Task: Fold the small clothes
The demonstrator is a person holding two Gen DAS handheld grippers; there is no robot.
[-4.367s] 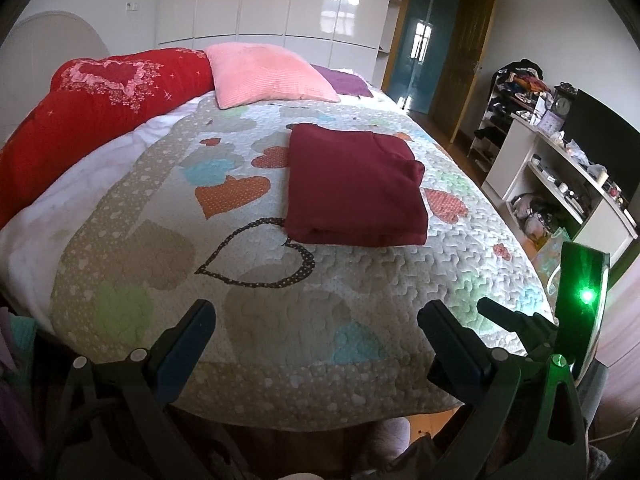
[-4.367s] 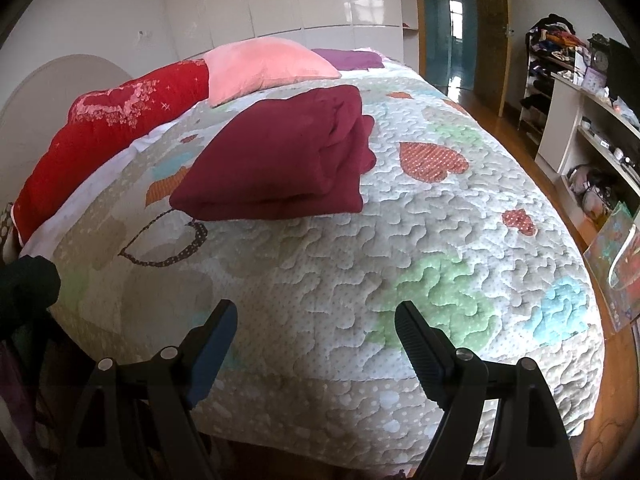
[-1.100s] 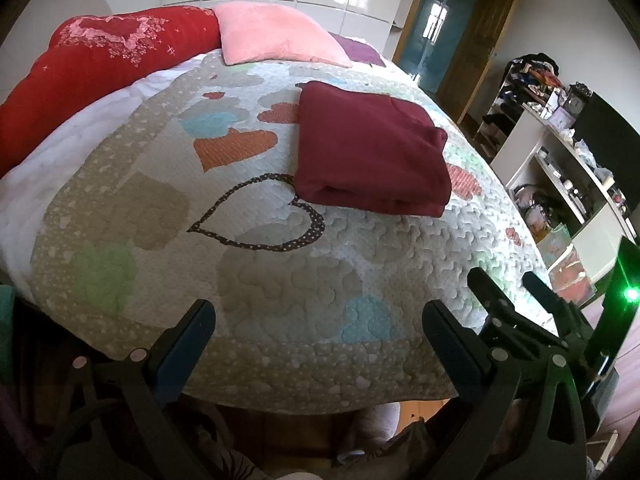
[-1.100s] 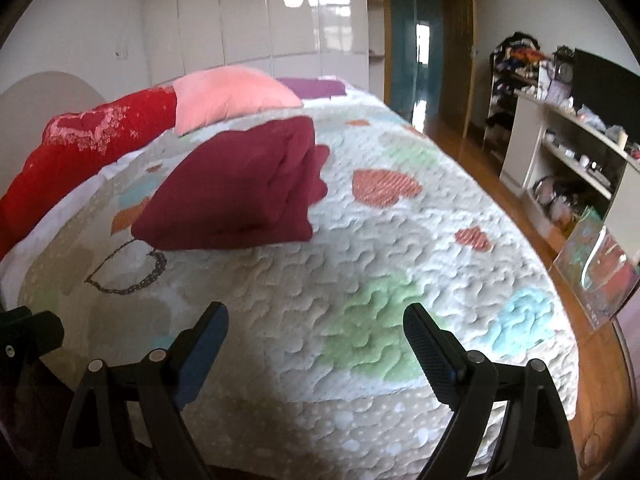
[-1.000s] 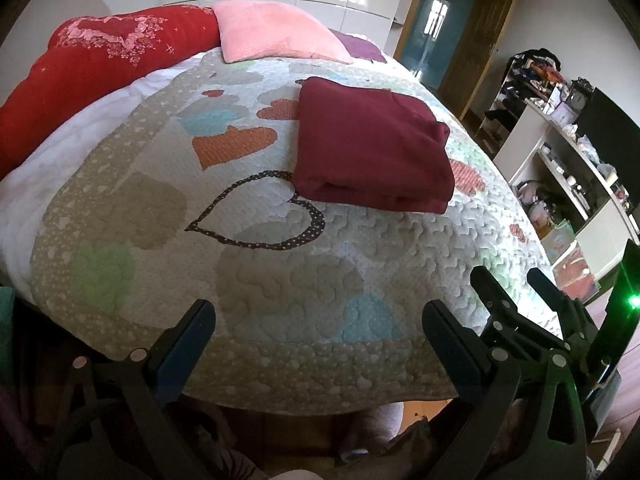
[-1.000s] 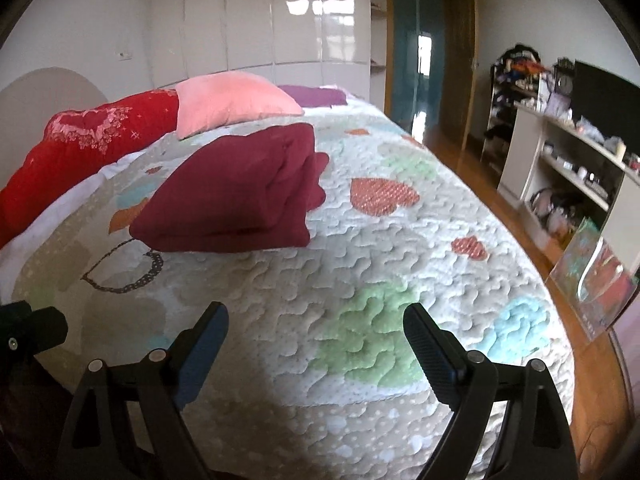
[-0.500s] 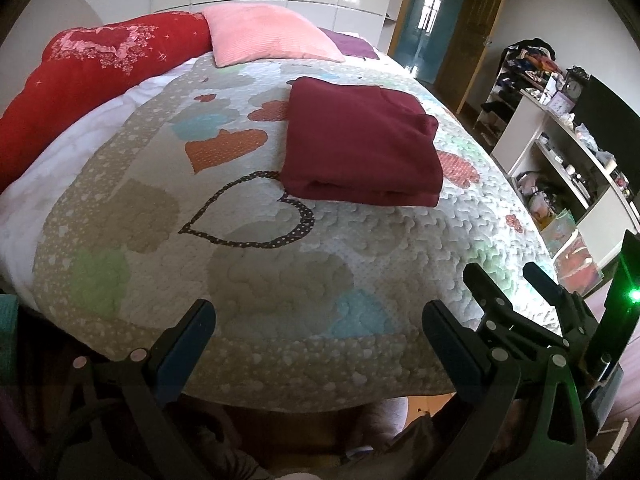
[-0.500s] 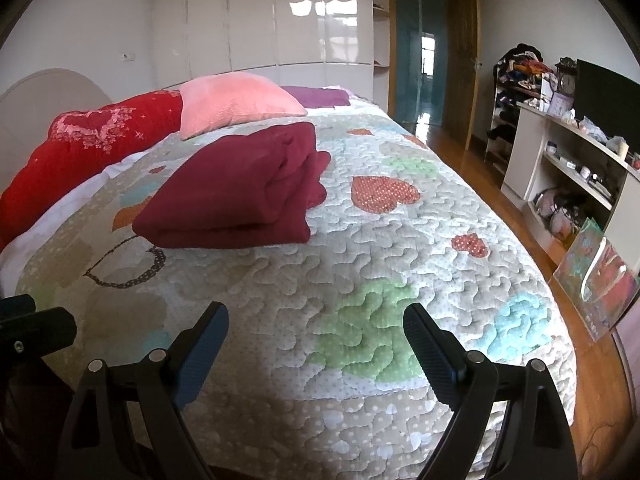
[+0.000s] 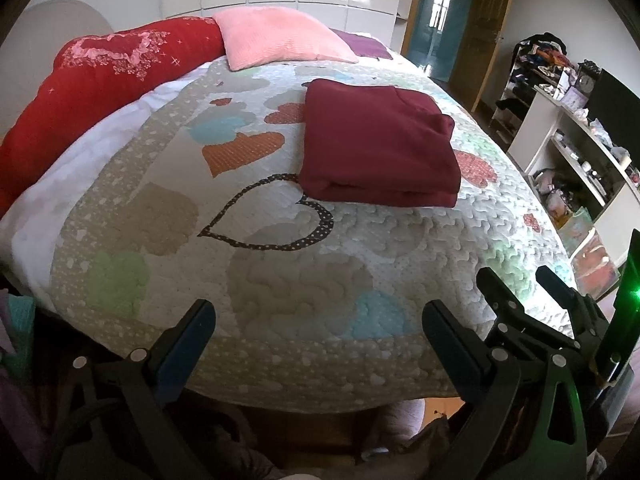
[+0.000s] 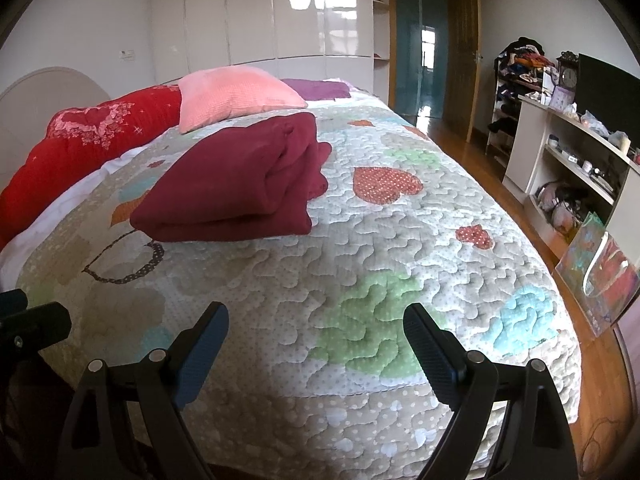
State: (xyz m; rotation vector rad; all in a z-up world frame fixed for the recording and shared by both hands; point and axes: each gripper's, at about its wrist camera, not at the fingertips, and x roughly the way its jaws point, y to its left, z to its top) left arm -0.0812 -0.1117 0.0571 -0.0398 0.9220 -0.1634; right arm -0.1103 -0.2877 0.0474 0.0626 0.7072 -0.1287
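Maroon garment (image 9: 380,148) lies folded square on the bed (image 9: 304,280), seemingly finished and set aside; both the left gripper (image 9: 318,334) and right gripper (image 10: 316,330) hover near the foot, fingers spread, empty.

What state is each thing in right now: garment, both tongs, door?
Garment: folded, lying flat on the quilt, not held.
Left tongs: open, empty, short of the garment.
Right tongs: open, empty, short of the garment.
Door: open.
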